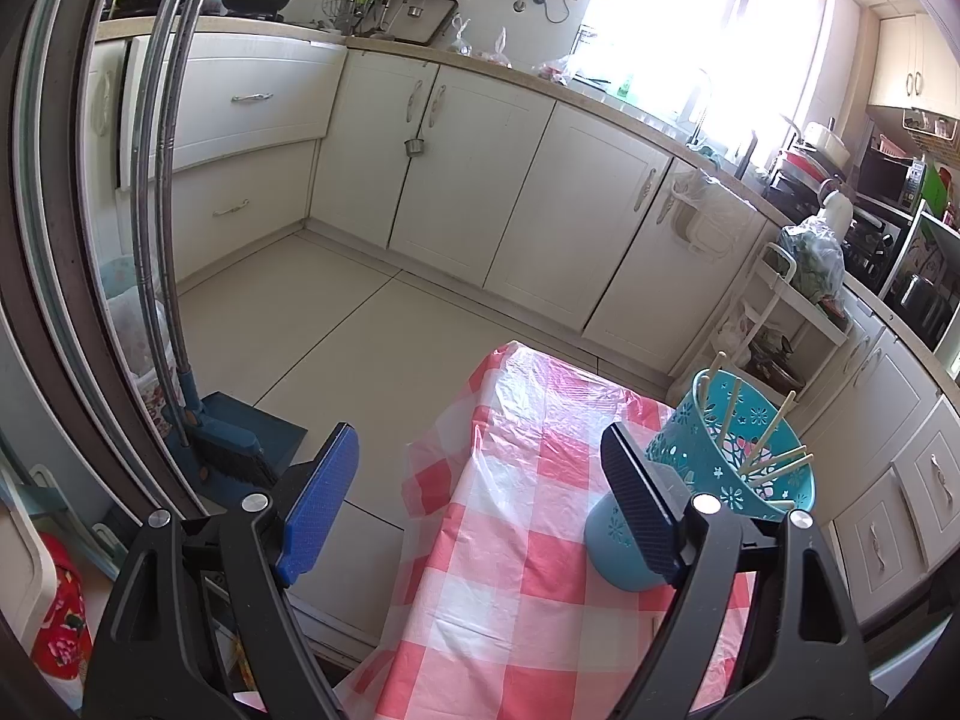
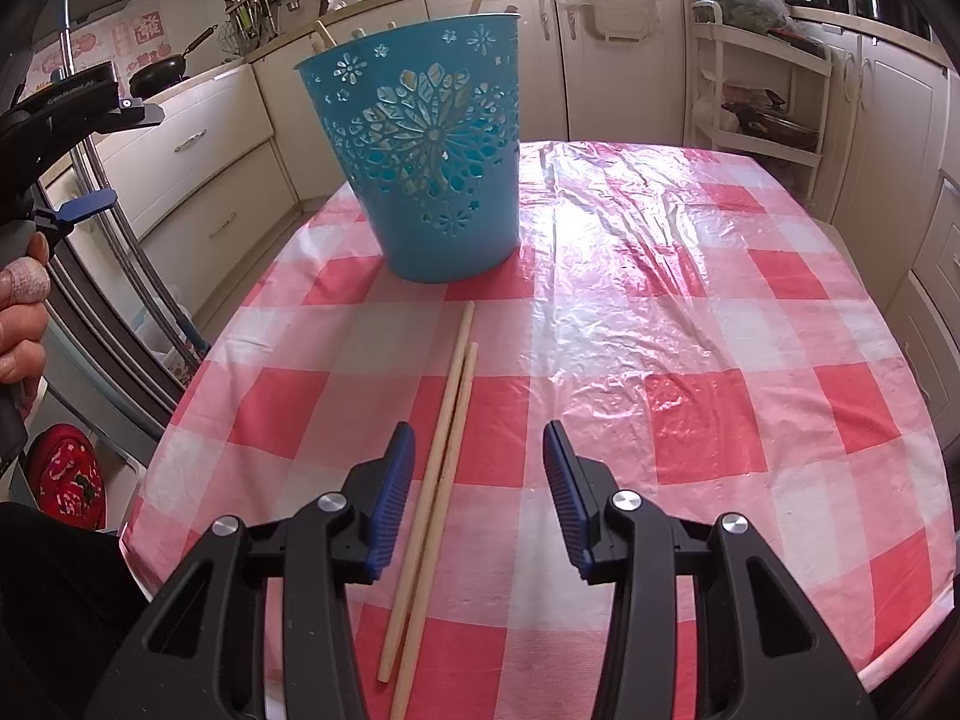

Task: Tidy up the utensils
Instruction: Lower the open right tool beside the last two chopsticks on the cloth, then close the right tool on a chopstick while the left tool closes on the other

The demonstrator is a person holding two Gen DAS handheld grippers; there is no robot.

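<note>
A teal cut-out basket (image 2: pixel 429 162) stands on the red-and-white checked table (image 2: pixel 690 360) and holds several pale wooden chopsticks (image 1: pixel 774 462). Two more chopsticks (image 2: pixel 435 474) lie side by side on the cloth in front of it. My right gripper (image 2: pixel 479 474) is open and empty, low over the cloth, with the two loose chopsticks just inside its left finger. My left gripper (image 1: pixel 480 480) is open and empty, held off the table's left side, with the basket (image 1: pixel 720 468) behind its right finger. It also shows in the right wrist view (image 2: pixel 78 120) at far left.
White kitchen cabinets (image 1: pixel 468 180) line the room. A blue broom and dustpan (image 1: pixel 234 432) lean at the left by a dark door frame. A white rack (image 2: pixel 762 102) with a pan stands behind the table. A red floral item (image 2: pixel 66 480) sits on the floor.
</note>
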